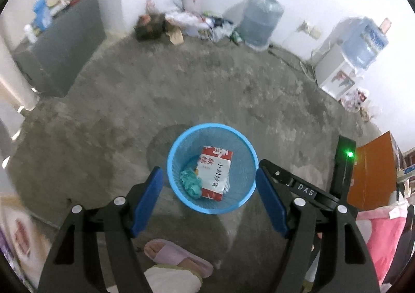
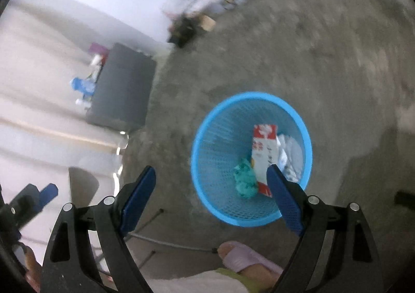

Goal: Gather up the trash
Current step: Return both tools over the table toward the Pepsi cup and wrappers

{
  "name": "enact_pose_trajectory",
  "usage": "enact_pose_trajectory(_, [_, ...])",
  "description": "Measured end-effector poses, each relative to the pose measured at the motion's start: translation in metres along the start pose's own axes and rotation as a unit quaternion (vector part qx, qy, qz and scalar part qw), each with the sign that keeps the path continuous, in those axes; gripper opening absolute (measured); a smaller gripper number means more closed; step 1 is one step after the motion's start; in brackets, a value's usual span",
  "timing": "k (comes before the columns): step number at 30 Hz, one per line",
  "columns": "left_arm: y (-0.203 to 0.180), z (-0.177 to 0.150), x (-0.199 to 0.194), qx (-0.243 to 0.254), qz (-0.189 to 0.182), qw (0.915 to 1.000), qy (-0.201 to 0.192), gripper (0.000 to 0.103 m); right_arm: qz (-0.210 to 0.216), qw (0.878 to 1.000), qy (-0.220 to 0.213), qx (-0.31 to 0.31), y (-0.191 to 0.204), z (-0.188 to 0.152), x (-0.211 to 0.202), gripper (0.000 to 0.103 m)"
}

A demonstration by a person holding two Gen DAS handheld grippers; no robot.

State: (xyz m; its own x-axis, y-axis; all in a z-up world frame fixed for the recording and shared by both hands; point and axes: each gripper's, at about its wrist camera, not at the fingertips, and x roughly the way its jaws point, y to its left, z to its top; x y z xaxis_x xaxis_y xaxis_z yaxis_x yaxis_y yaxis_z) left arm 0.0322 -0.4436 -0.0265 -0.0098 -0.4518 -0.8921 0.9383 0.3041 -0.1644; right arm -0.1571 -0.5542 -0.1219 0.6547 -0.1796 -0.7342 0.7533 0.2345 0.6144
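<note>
- Left gripper [image 1: 208,190]: jaws spread wide, nothing between the blue pads, hanging over the blue mesh bin [image 1: 181,184] on the concrete floor [image 1: 181,85].
- In the bin: crumpled teal wad [image 1: 190,184], then a red-and-white carton [image 1: 215,173] printed with Chinese characters.
- "DAS" label [image 1: 306,189] on the right finger mount.
- Right gripper [image 2: 211,195]: released, empty, near the bin's rim.

Black claws [image 1: 208,199], blue pads [image 1: 147,202]

A plain home room is shown by the bare concrete floor [image 1: 207,80], water dispenser [image 1: 337,69], spare water jug [image 1: 260,18] and slippered foot [image 1: 176,256].
</note>
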Motion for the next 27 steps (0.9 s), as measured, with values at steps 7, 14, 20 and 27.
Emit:
enact_pose_trajectory(7, [0.032, -0.056, -0.105, -0.048, 0.043, 0.9937, -0.091, 0.072, 0.002, 0.986, -0.029, -0.164, 0.088, -0.027, -0.045, 0.083])
enact_pose_trajectory(14, [0.079, -0.135, -0.195, -0.113, 0.086, 0.9743, -0.175, 0.071, 0.038, 0.96, -0.016, -0.276, 0.154, -0.077, -0.063, 0.083])
enact_pose_trajectory(20, [0.122, -0.221, -0.253, -0.174, 0.156, 0.9468, -0.221, 0.072, 0.079, 0.932, 0.002, -0.354, 0.208, -0.12, -0.066, 0.083])
enact_pose_trajectory(27, [0.181, -0.3, -0.303, -0.27, 0.2, 0.9031, -0.267, 0.072, 0.119, 0.897, 0.039, -0.424, 0.279, -0.167, -0.059, 0.083])
